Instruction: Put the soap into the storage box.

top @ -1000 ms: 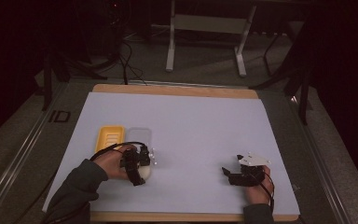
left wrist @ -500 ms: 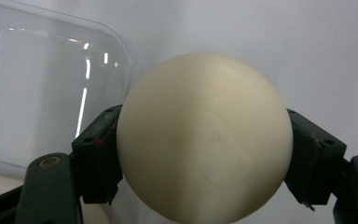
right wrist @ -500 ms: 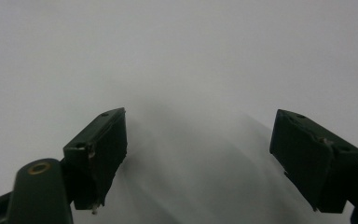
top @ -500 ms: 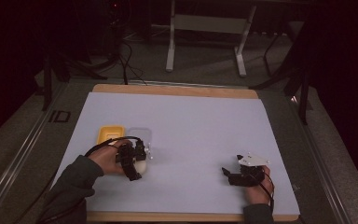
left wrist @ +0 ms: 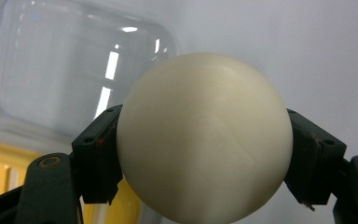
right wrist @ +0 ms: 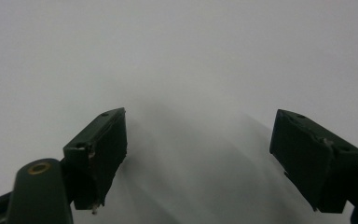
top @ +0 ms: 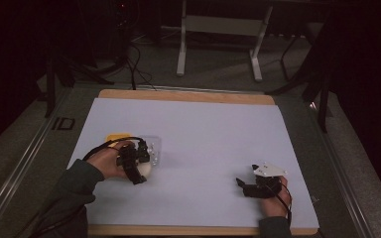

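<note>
A cream-white ball (left wrist: pixel 205 135) sits clamped between the two black jaws of my left gripper (left wrist: pixel 204 154). In the high view the ball (top: pixel 146 170) and the left gripper (top: pixel 138 166) are at the table's left, just in front of a clear plastic container (top: pixel 154 147) with a yellow piece (top: pixel 115 137) beside it. The clear container (left wrist: pixel 74 70) and the yellow piece (left wrist: pixel 0 172) lie behind the ball in the left gripper view. My right gripper (top: pixel 243 187) rests low at the front right, open, with nothing between its jaws (right wrist: pixel 200 158).
A pale sheet (top: pixel 213 139) covers the wooden table (top: pixel 188 95). Beyond the far edge stand a metal frame's legs (top: pixel 218 44) and cables (top: pixel 134 64) on a dark floor. A person's hands and dark sleeves come in from the bottom.
My left gripper has carried the ball a little forward and toward the clear container. The right gripper has stayed where it was.
</note>
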Tool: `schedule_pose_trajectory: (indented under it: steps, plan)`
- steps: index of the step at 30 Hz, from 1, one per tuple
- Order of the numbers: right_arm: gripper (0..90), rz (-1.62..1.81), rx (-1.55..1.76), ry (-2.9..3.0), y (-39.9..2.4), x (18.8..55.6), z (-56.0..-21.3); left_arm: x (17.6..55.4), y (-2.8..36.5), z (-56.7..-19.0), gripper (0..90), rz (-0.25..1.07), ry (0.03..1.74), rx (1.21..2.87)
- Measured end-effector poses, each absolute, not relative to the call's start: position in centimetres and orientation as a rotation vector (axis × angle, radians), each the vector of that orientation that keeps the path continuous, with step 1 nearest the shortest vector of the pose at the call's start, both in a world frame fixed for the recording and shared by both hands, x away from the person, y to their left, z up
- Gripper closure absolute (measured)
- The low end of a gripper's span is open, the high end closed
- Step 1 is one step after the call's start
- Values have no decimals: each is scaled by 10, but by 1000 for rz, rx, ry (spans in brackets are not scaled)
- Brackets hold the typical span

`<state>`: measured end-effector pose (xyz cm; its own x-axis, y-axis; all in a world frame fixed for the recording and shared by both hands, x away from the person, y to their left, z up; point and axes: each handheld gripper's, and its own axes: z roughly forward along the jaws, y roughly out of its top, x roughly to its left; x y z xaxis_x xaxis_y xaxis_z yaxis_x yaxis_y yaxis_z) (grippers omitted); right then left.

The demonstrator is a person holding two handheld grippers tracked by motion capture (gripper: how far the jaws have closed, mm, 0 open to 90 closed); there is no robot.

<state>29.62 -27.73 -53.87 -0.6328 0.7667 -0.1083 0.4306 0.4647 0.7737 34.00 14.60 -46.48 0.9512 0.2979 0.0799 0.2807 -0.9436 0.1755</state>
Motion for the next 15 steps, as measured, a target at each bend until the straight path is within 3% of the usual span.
schedule_pose_trajectory:
  steps: [15]
  plan:
    - [185,1016,999,2271,-277,296,-539,360,164,-457,249,158,549,2921]
